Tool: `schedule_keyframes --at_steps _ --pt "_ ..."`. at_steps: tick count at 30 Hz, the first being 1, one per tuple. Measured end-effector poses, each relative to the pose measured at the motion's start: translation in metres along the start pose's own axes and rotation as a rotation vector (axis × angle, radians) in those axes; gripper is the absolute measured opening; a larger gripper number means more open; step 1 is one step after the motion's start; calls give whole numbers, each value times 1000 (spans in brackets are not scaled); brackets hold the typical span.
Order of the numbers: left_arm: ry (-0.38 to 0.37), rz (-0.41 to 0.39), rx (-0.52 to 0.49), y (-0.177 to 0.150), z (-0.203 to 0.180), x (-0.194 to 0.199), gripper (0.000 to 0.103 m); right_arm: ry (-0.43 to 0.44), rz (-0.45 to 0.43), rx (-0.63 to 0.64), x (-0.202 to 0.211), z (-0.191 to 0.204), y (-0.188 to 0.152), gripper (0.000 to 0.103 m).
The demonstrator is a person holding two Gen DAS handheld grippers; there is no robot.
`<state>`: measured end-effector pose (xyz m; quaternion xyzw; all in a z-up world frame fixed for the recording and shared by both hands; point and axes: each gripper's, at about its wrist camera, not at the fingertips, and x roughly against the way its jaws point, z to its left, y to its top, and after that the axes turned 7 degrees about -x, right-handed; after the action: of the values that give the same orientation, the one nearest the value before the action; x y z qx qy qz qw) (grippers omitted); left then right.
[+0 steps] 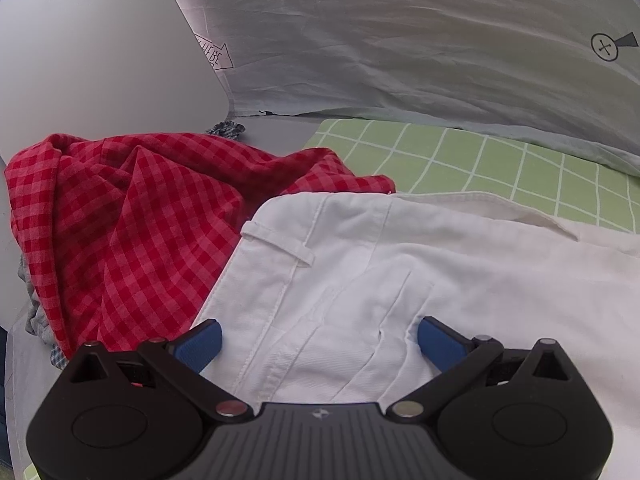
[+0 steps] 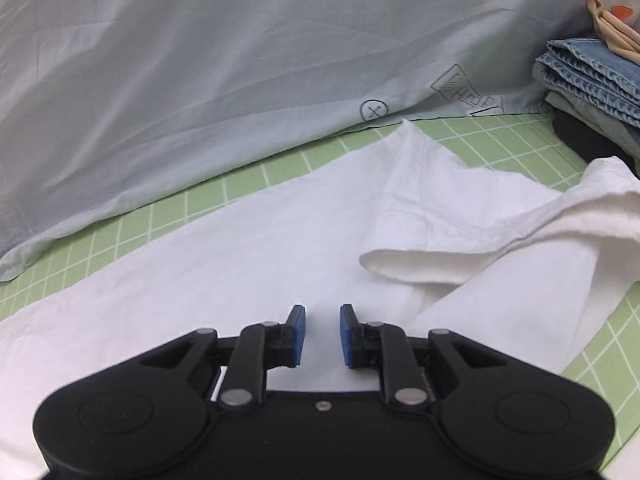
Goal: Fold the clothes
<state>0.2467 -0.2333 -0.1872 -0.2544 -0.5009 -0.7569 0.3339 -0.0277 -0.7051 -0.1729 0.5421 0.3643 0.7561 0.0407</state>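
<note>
Left wrist view: left gripper (image 1: 318,338), fingers wide apart over white trousers (image 1: 360,272); red checked shirt (image 1: 120,216) heaped left, unfolded. Right gripper (image 2: 322,334), fingers narrowly apart, nothing between, above trouser leg; far-right legs rumpled. Folded jeans (image 2: 592,76) stacked far right. Folding barely begun.

- One white garment (image 1: 360,280), spread under both tools.
- One red checked garment (image 1: 132,220), left of the left tool.
- One stack of folded denim (image 2: 592,80), far right of the right tool.
- One green gridded mat (image 2: 160,216) beneath.
- One grey sheet (image 2: 200,80) ahead.
</note>
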Motion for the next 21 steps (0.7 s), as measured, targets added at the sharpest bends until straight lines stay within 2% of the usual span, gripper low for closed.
schedule_keyframes --at_steps 4,7,9,10,12,15,17,21 --pt "4 -5 0 -1 -1 0 103 -155 -71 47 -13 -23 35 17" --pt "12 -6 -6 -1 -3 1 103 -225 -121 33 -35 -45 77 17" --pt "15 -4 -9 0 -4 1 103 -281 -198 76 -45 -50 100 20" --pt "16 -3 -8 0 -4 1 103 -310 -231 102 -49 -51 111 26" --pt "19 1 -5 1 -5 1 103 -345 -270 119 -47 -52 123 27" --pt "25 16 -7 3 -7 3 103 -300 -314 32 -17 -60 112 38" --pt "16 30 -22 4 -9 6 103 -270 -343 -26 2 -65 105 72" --pt "-62 -8 -31 2 -11 31 103 -268 -406 -112 49 -77 58 77"
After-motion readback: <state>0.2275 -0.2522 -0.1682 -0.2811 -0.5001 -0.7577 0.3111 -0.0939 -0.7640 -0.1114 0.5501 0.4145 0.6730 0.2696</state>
